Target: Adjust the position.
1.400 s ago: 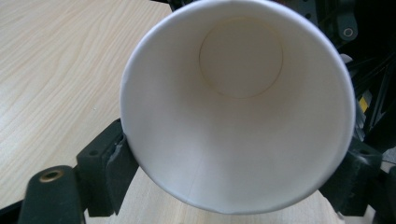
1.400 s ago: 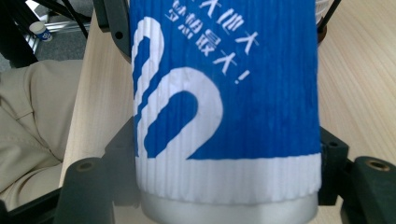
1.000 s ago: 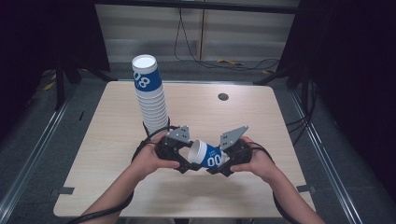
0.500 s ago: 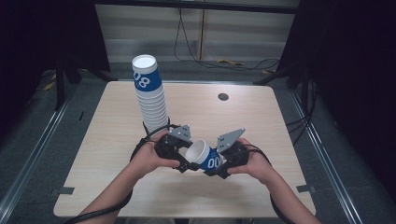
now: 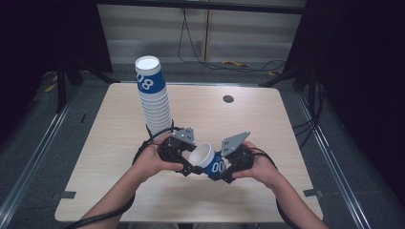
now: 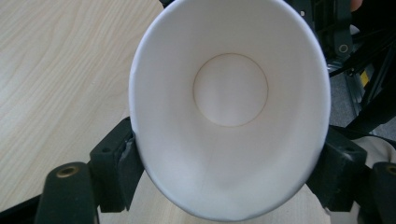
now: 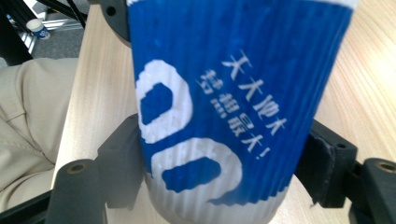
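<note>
The light, thin-walled blue-and-white ribbed paper cup (image 5: 210, 161), held above the wooden table (image 5: 286, 129), will probably crush easily: the left gripper (image 6: 229, 154), closing, pinches its rim into an oval, while the right gripper (image 7: 219, 172), easing open, flanks its base.

blue/wht ribbed cup (image 7: 224, 107), wht inside, tan woodgrain table (image 5: 267, 119)

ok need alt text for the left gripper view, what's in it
A white paper cup seen mouth-on, its rim pressed into an oval between the left gripper's two black jaws, with its round base at the centre. Pale wooden tabletop lies behind on the left, and black parts of the other gripper show at top right.
</note>
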Tool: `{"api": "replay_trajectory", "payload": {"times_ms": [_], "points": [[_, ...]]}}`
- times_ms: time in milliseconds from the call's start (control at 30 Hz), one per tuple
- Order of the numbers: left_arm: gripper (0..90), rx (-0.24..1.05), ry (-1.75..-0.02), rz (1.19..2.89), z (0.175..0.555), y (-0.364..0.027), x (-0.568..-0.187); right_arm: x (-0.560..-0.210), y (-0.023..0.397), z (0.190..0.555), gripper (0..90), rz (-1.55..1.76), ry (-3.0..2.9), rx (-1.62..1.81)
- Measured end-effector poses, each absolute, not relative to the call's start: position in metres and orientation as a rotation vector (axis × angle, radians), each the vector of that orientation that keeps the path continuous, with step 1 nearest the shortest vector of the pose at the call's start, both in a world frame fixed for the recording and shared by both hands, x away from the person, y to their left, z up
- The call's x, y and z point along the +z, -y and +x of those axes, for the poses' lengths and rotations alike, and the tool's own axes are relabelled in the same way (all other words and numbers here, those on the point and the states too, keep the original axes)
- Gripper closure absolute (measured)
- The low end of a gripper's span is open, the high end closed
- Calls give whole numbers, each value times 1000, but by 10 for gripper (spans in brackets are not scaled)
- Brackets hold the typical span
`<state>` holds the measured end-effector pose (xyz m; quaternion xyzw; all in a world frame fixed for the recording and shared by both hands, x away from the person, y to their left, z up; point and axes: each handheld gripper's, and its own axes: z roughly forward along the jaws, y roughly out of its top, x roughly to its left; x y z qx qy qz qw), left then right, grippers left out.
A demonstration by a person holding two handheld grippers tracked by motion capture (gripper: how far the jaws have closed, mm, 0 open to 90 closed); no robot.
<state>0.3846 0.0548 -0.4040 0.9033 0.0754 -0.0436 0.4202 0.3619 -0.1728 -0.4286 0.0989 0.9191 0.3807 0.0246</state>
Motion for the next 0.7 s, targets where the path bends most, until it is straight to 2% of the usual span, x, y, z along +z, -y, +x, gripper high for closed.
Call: {"api": "replay_trajectory", "payload": {"times_ms": [700], "points": [[232, -99, -192, 2312, 385, -57, -401, -431, 174, 363, 146, 384, -2857, 1153]]}}
